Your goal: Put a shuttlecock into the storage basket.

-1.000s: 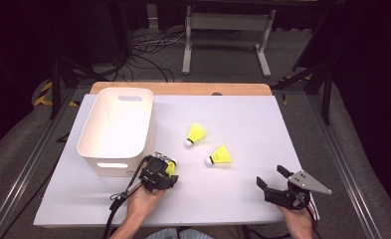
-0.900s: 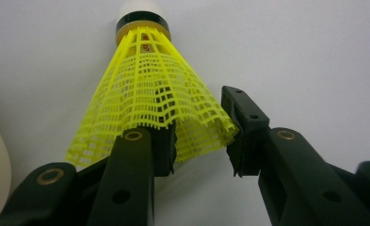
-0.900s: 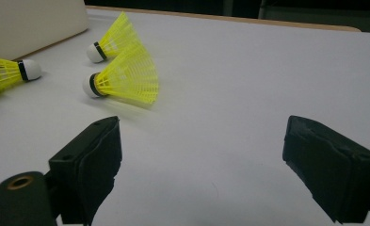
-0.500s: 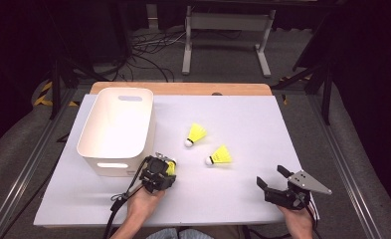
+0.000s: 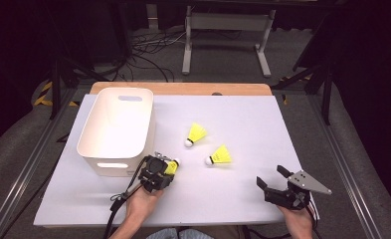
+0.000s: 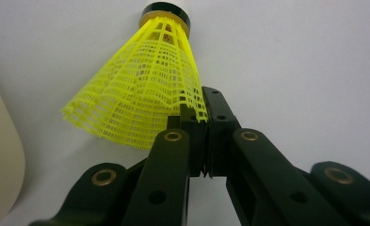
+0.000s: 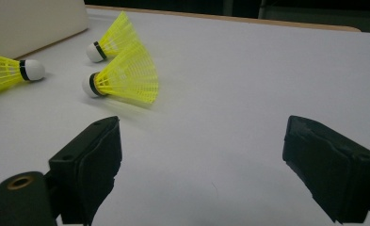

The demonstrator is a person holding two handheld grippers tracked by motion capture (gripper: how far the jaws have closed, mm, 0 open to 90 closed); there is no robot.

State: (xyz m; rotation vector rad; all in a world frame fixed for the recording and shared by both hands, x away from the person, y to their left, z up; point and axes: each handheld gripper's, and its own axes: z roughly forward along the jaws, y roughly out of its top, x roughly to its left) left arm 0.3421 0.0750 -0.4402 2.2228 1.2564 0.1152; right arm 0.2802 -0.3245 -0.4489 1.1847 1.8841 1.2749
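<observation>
- So my left gripper sits near the front edge of the table, just beside the front right corner of the white bin. Its jaws have just been closing and are now pinched on the skirt edge of a yellow shuttlecock.
- In the left gripper view the two black jaws meet almost flush, with a bit of the yellow mesh caught between them. The rest of the skirt fans off to the left, and the cork with its black band points away from me.
- From the high view that same shuttlecock lies low at the table, cork peeking out past the gripper toward the middle. Can't tell if it's lifted off the surface or not.
- My right gripper is over at the front right of the table, jaws spread wide with nothing between them, well apart from everything.
- Two more shuttlecocks lie on their sides mid-table: the nearer shuttlecock and the farther shuttlecock, near each other but not touching, corks pointing roughly toward the bin side.
- The bin looks empty inside from up top.
</observation>
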